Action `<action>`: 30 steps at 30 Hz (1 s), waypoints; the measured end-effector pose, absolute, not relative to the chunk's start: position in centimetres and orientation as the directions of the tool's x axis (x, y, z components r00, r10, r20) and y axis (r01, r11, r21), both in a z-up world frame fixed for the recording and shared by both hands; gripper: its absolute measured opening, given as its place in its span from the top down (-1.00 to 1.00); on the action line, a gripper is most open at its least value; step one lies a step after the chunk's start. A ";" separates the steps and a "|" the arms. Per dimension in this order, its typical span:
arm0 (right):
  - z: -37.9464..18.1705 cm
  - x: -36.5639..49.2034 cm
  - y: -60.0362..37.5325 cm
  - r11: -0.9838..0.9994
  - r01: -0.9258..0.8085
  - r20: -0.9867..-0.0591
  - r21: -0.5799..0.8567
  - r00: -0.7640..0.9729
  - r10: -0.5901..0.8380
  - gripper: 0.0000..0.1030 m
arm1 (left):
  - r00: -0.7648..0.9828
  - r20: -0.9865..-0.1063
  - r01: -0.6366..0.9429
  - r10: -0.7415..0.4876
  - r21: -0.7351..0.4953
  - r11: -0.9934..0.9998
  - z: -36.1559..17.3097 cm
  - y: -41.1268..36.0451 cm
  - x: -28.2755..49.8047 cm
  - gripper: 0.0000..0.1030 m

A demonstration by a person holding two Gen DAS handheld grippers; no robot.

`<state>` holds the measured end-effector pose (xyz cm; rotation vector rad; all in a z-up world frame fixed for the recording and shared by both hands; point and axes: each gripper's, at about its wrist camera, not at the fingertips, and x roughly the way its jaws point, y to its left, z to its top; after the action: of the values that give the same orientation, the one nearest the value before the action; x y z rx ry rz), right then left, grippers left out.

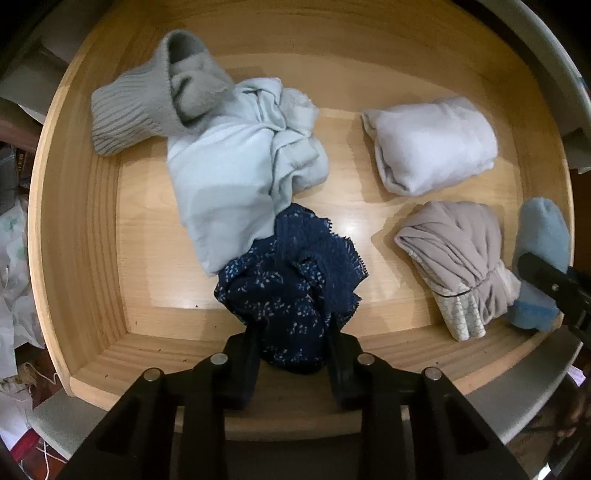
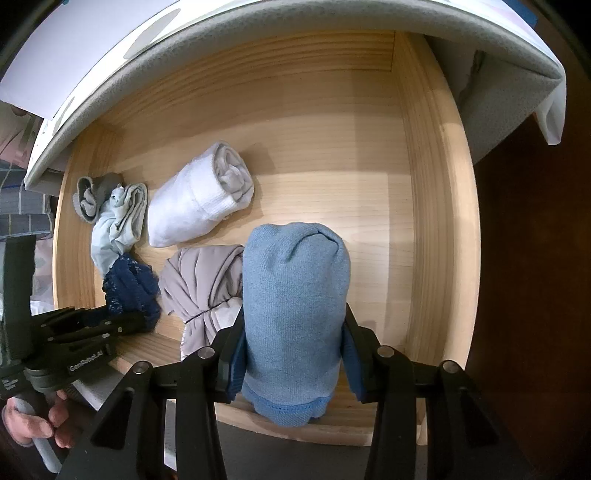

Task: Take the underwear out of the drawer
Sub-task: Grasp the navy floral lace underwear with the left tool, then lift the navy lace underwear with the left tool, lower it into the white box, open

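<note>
The open wooden drawer (image 1: 81, 236) holds several rolled garments. My left gripper (image 1: 293, 332) is shut on navy blue lace underwear (image 1: 291, 280) near the drawer's front wall; it also shows in the right wrist view (image 2: 129, 288). My right gripper (image 2: 293, 317) is shut on a blue rolled garment (image 2: 295, 295), seen at the right edge of the left wrist view (image 1: 539, 258). A pale blue garment (image 1: 236, 177) lies just behind the navy underwear, touching it. A beige rolled piece (image 1: 458, 254) lies between the two grippers.
A grey ribbed sock (image 1: 147, 110) lies at the drawer's back left. A white roll (image 1: 432, 144) lies at the back right. A grey cabinet edge (image 2: 258, 26) overhangs the drawer's back. A hand (image 2: 33, 424) holds the left gripper's handle.
</note>
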<state>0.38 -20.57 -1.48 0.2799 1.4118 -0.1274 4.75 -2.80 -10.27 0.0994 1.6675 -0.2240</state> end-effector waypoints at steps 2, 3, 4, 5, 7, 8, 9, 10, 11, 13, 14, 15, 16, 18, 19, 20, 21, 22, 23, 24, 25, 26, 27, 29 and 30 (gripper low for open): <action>-1.5 0.4 -20.5 0.960 0.254 -0.985 0.116 0.157 0.077 0.21 | -0.105 -0.990 0.196 -0.095 -0.115 0.974 -9.5 -2.4 4.7 0.41; -1.5 0.4 -20.5 0.960 0.255 -0.984 0.116 0.159 0.076 0.21 | -0.101 -0.989 0.196 -0.110 -0.128 0.972 -9.2 -2.3 4.7 0.41; -1.5 0.4 -20.5 0.960 0.256 -0.984 0.113 0.160 0.074 0.21 | -0.090 -0.988 0.198 -0.129 -0.145 0.969 -8.8 -2.2 4.6 0.41; -1.6 0.4 -20.4 0.960 0.256 -0.985 0.111 0.159 0.072 0.21 | -0.082 -0.988 0.199 -0.134 -0.148 0.969 -8.4 -2.1 4.5 0.41; -1.7 0.4 -20.4 0.960 0.258 -0.985 0.108 0.158 0.069 0.21 | -0.066 -0.987 0.212 -0.144 -0.155 0.965 -7.3 -1.6 4.4 0.41; -1.7 0.4 -20.4 0.959 0.261 -0.985 0.106 0.158 0.066 0.21 | -0.055 -0.987 0.219 -0.150 -0.158 0.963 -6.9 -1.4 4.3 0.41; -1.7 0.4 -20.4 0.959 0.262 -0.985 0.106 0.158 0.065 0.21 | -0.045 -0.987 0.226 -0.152 -0.158 0.961 -6.6 -1.3 4.1 0.41; -1.7 0.4 -20.4 0.959 0.264 -0.985 0.106 0.158 0.065 0.21 | -0.034 -0.988 0.235 -0.151 -0.154 0.960 -6.1 -1.2 3.9 0.41; -1.7 0.3 -20.5 0.958 0.266 -0.985 0.105 0.159 0.064 0.21 | -0.021 -0.988 0.241 -0.153 -0.153 0.958 -5.7 -1.2 3.7 0.41; -1.6 0.2 -20.4 0.958 0.268 -0.985 0.105 0.161 0.063 0.21 | 0.003 -0.988 0.258 -0.156 -0.150 0.954 -5.2 -1.2 3.3 0.41; -1.6 0.2 -20.5 0.958 0.268 -0.985 0.104 0.160 0.062 0.21 | 0.027 -0.988 0.269 -0.151 -0.139 0.953 -4.8 -1.2 3.1 0.41; -1.6 0.2 -20.5 0.958 0.267 -0.985 0.102 0.160 0.060 0.21 | 0.045 -0.988 0.276 -0.147 -0.129 0.952 -4.3 -0.5 2.4 0.41; -1.6 0.2 -20.5 0.959 0.266 -0.985 0.101 0.159 0.059 0.21 | 0.065 -0.988 0.287 -0.143 -0.119 0.951 -3.8 -0.5 2.1 0.41; -1.6 0.2 -20.6 0.959 0.267 -0.986 0.096 0.158 0.055 0.21 | 0.106 -0.985 0.301 -0.139 -0.102 0.948 -2.7 -0.4 1.3 0.41; -1.6 0.2 -20.6 0.958 0.268 -0.986 0.097 0.158 0.055 0.21 | 0.121 -0.983 0.307 -0.137 -0.094 0.947 -2.0 -0.3 0.9 0.41; -1.6 0.2 -20.7 0.958 0.270 -0.986 0.097 0.157 0.056 0.21 | 0.140 -0.981 0.313 -0.133 -0.083 0.946 -1.8 -0.1 1.0 0.41; -1.5 0.2 -20.7 0.958 0.271 -0.986 0.096 0.157 0.054 0.21 | 0.155 -0.979 0.317 -0.129 -0.074 0.945 -1.7 0.2 1.2 0.41; -1.5 0.2 -20.8 0.957 0.273 -0.986 0.095 0.157 0.053 0.21 | 0.181 -0.976 0.323 -0.118 -0.054 0.945 -1.1 0.3 0.9 0.41; -1.5 0.1 -20.8 0.957 0.275 -0.986 0.094 0.158 0.052 0.21 | 0.194 -0.974 0.325 -0.114 -0.046 0.945 -1.0 0.7 1.4 0.41; -1.5 0.1 -20.9 0.957 0.276 -0.986 0.094 0.159 0.051 0.21 | 0.209 -0.971 0.323 -0.117 -0.045 0.945 -0.5 0.8 1.3 0.41; -1.4 0.1 -21.0 0.956 0.277 -0.986 0.094 0.161 0.050 0.21 | 0.220 -0.968 0.320 -0.123 -0.047 0.946 0.0 0.9 1.8 0.41; -1.4 0.0 -21.0 0.956 0.277 -0.985 0.094 0.163 0.050 0.21 | 0.229 -0.965 0.318 -0.126 -0.049 0.947 0.3 1.0 1.8 0.41; -1.4 0.0 -21.0 0.956 0.277 -0.986 0.094 0.162 0.050 0.21 | 0.238 -0.963 0.315 -0.128 -0.048 0.948 0.7 1.1 1.8 0.41; -1.5 0.1 -21.0 0.956 0.278 -0.986 0.091 0.159 0.047 0.21 | 0.273 -0.954 0.312 -0.128 -0.038 0.949 1.5 1.0 1.7 0.41; -1.5 0.1 -21.0 0.956 0.279 -0.986 0.091 0.159 0.048 0.21 | 0.286 -0.950 0.309 -0.129 -0.036 0.950 1.7 0.9 1.8 0.41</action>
<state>0.14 -21.00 -1.53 0.2772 1.4065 -0.1684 1.80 0.92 1.69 0.1656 1.2486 -0.2944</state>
